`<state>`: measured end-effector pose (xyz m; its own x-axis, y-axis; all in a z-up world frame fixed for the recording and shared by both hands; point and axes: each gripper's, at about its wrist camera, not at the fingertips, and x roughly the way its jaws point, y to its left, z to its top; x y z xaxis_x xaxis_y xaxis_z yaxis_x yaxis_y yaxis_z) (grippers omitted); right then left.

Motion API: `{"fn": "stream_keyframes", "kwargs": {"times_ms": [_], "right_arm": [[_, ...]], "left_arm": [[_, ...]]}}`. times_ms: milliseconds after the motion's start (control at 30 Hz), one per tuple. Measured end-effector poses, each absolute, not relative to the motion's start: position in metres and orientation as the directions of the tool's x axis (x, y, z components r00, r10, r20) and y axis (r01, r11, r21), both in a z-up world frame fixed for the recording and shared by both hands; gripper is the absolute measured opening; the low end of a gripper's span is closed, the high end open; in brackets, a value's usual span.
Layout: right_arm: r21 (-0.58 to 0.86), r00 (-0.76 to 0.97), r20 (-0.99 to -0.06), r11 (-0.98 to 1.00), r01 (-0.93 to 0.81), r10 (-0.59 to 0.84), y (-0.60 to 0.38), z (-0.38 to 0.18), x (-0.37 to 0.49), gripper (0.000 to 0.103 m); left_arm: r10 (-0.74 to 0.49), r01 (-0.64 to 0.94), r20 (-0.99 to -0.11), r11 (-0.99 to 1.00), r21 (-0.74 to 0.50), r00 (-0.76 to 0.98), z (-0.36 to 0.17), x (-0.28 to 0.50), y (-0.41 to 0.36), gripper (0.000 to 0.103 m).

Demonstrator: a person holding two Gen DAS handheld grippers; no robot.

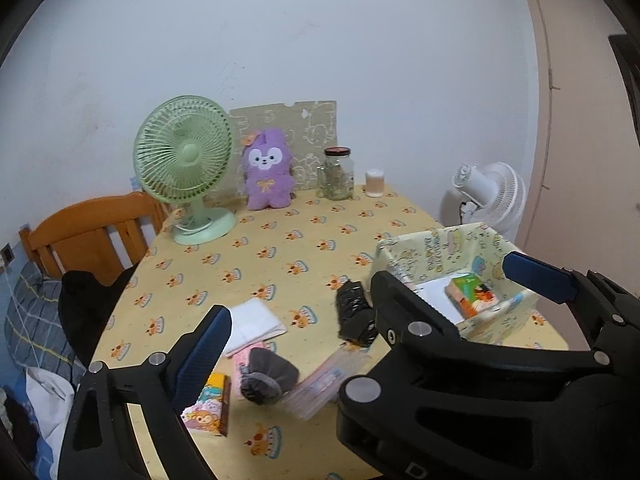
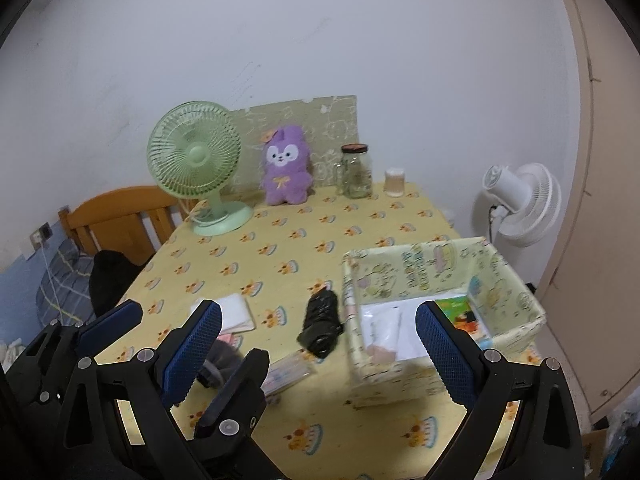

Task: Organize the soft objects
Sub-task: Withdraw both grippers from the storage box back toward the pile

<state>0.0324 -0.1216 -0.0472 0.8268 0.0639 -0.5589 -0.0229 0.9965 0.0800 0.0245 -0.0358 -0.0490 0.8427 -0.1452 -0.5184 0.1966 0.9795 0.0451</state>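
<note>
A yellow patterned fabric box (image 2: 516, 292) stands at the table's right; inside lie a colourful tissue pack (image 2: 460, 312) and white packets (image 2: 384, 332). A black crumpled bag (image 2: 320, 320) lies left of the box. A grey pouch (image 1: 268, 376), a folded white cloth (image 1: 256, 320), a clear pink packet (image 1: 320, 388) and a cartoon tissue pack (image 1: 208, 408) lie near the front. My left gripper (image 1: 360, 308) is open and empty above these items. My right gripper (image 2: 320, 356) is open and empty, its right finger over the box. The left gripper shows in the right wrist view (image 2: 188, 340).
At the back stand a green desk fan (image 1: 184, 168), a purple plush rabbit (image 1: 266, 172), a glass jar (image 1: 338, 174) and a cotton swab tub (image 1: 375, 183). A wooden chair (image 1: 88, 236) with dark clothing is left; a white fan (image 2: 520, 200) is right.
</note>
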Motion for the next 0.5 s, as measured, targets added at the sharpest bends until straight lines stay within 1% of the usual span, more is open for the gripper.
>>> {"fn": "stream_keyframes", "kwargs": {"times_ms": [100,200,500], "right_arm": [[0.072,0.831,-0.553,0.997,-0.02,0.057,-0.114,-0.054,0.033,0.099],[0.067,0.819,-0.572,0.998,-0.012,0.048,-0.106,-0.063,0.037,0.099],[0.074,0.804,-0.592,0.997,-0.024,0.064,-0.084,-0.087,0.044,0.099]], "left_arm": [[-0.134,0.184,-0.532,0.982,0.042,0.836,-0.056,0.027,-0.029,0.093],[-0.128,0.177,-0.551,0.983,0.037,0.825,-0.064,0.032,-0.022,0.092],[-0.089,0.139,-0.567,0.989,0.045,0.819,-0.086,0.036,-0.001,0.091]]}}
